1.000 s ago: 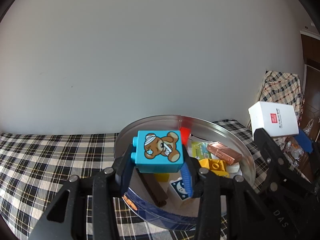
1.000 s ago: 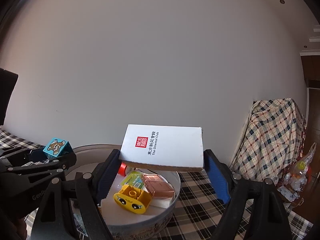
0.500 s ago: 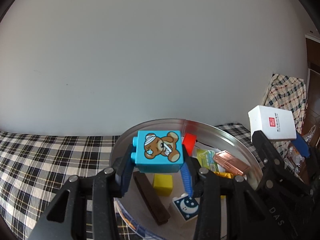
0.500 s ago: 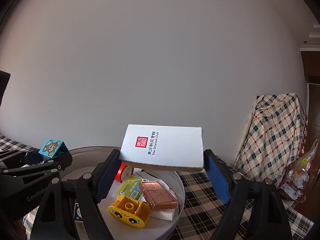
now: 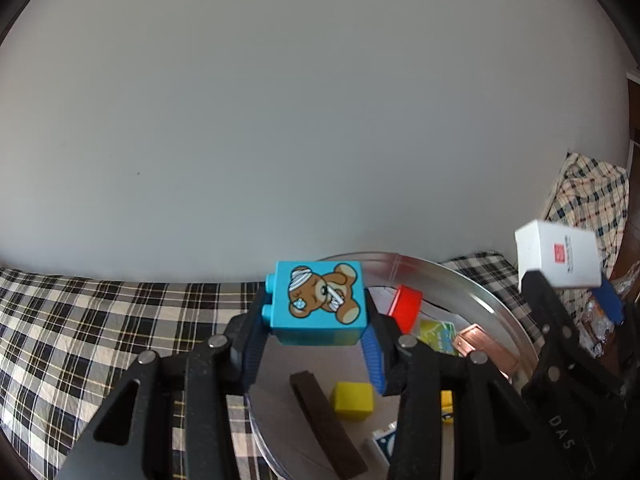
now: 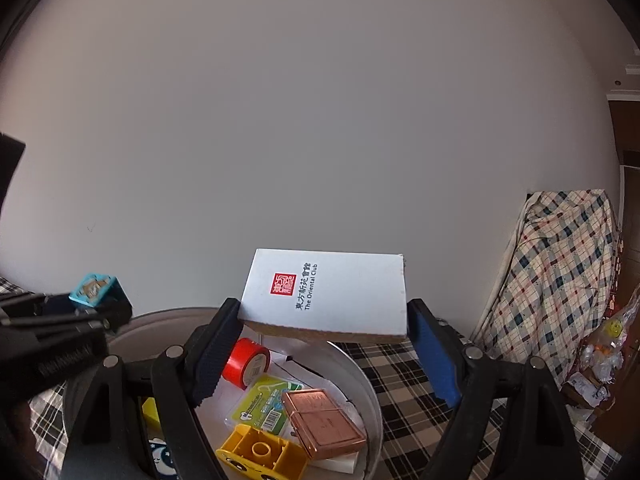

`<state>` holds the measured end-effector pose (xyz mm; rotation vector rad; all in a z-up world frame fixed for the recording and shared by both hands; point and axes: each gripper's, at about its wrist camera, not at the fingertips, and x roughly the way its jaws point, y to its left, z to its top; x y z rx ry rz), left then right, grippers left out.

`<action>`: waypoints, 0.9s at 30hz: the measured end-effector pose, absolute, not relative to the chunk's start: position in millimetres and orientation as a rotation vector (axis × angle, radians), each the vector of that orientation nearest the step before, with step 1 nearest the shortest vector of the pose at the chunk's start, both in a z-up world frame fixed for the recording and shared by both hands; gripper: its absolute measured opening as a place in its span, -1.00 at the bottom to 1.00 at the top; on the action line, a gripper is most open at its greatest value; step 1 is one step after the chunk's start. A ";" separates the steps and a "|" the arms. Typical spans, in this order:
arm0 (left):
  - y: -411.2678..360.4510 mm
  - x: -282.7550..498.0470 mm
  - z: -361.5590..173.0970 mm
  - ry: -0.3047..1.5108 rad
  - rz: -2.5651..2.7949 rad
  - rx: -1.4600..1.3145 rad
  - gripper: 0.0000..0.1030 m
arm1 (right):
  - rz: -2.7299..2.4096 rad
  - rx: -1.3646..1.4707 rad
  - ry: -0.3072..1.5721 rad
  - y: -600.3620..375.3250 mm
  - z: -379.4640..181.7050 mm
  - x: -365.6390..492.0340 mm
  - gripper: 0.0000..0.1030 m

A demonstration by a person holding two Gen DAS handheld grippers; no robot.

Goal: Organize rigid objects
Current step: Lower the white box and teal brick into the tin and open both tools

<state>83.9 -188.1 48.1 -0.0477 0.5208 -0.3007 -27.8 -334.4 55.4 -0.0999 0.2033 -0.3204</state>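
My left gripper [image 5: 318, 344] is shut on a turquoise toy block with a bear picture [image 5: 319, 300], held over the near left rim of a round metal tin [image 5: 492, 292]. The block [image 6: 93, 289] and the left gripper [image 6: 96, 314] also show at the left of the right wrist view. My right gripper [image 6: 324, 344] is shut on a flat white box with a red stamp [image 6: 326, 294], held above the tin [image 6: 368, 392]. That white box [image 5: 558, 256] appears at the right of the left wrist view.
Inside the tin lie a dark brown bar [image 5: 326, 424], a yellow cube [image 5: 354, 400], a red cap [image 6: 244, 362], a green card [image 6: 266, 404], a copper case [image 6: 322, 416] and a yellow brick [image 6: 260, 454]. Checked cloth [image 5: 80, 320] covers the table; a draped piece of furniture [image 6: 560, 272] stands right.
Both grippers have moved forward over the tin with their loads; more of the tin's inside now shows beneath them. Both grips are unchanged.
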 end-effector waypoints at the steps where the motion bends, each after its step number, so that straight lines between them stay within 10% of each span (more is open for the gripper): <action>1: -187.3 86.1 48.6 0.525 -0.298 -0.049 -0.20 | -0.315 -0.101 0.212 -334.3 55.2 -25.0 0.63; 27: -201.1 120.0 41.7 0.696 -0.331 -0.008 -0.20 | -0.190 -0.030 0.542 -336.7 71.2 52.2 0.64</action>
